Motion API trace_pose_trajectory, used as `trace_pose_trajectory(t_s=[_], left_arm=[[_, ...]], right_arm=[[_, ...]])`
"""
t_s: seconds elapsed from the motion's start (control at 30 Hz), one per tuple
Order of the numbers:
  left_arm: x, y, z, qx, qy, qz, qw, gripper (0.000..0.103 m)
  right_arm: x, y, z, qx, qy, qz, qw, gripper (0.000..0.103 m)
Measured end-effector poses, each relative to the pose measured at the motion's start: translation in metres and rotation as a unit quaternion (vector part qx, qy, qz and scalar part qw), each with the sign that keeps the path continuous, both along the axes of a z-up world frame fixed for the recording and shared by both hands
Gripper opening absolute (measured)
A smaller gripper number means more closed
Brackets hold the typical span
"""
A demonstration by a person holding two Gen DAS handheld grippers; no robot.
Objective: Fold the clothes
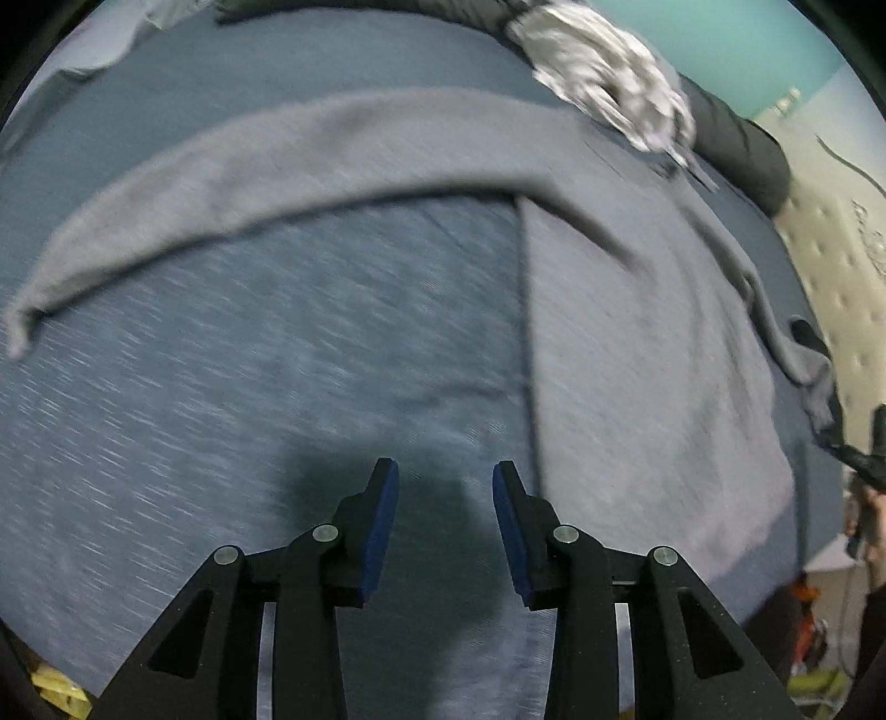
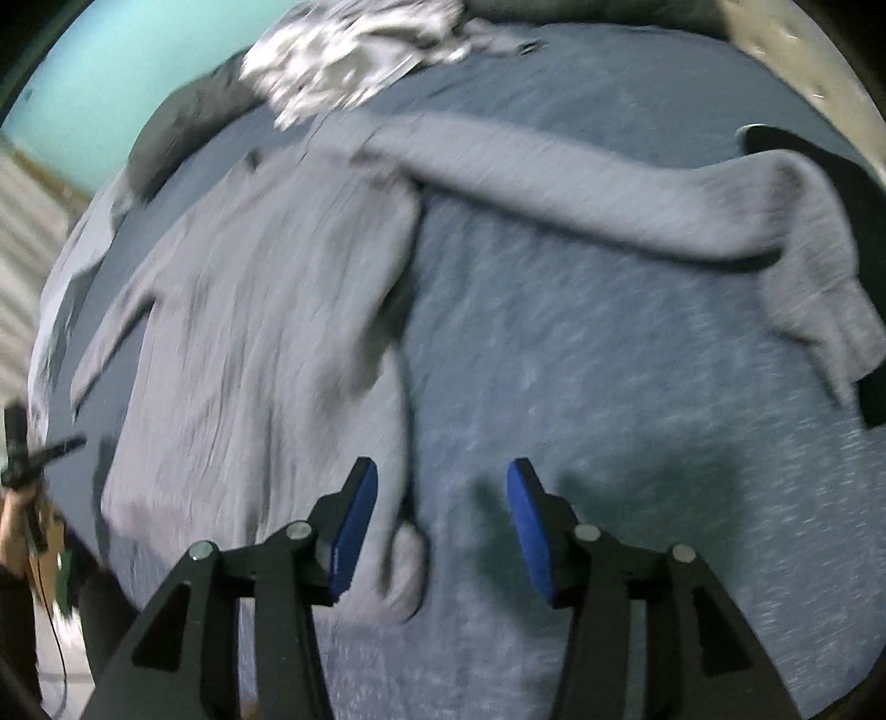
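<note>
Both jaws apart, empty | grey sweater [image 1: 637, 343] flat | black cloth [image 2: 819, 160] (right view only)

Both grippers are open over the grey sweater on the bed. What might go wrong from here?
1. The right gripper sits at the sweater hem; it may pinch the blue bedsheet too.
2. Both sleeves are spread wide, and one cuff drapes over a dark item, so folding may drag it.

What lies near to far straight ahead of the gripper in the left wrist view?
Left gripper → blue bedsheet → grey sleeve → more sheet → dark pillow at the far edge.
</note>
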State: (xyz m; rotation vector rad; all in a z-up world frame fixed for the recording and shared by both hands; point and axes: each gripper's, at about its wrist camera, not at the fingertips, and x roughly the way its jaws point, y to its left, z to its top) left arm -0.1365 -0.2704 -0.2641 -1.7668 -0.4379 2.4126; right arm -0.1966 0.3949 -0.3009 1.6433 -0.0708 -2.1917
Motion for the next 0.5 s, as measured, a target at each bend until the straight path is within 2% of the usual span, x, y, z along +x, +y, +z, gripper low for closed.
trace_pose_trajectory(t_s=[0.13,0.27,0.5], left_arm=[[0.010,0.030,-0.013,0.015,-0.019,-0.039,0.9990,0.040],[0.021,0.050,-0.022,0.018,-0.031,-0.074,0.9966,0.047],[0.034,0.073,-0.033,0.027,-0.035,-0.099,0.9941,0.047]], right_arm=[[0.020,-0.020,-0.013,0.011,-0.013,0.037,0.999,0.051],[0.033,-0.030,-0.022,0.026,-0.017,0.054,0.998,0.051],[0.042,-0.042,-0.038,0.045,-0.021,0.067,0.997,0.052]])
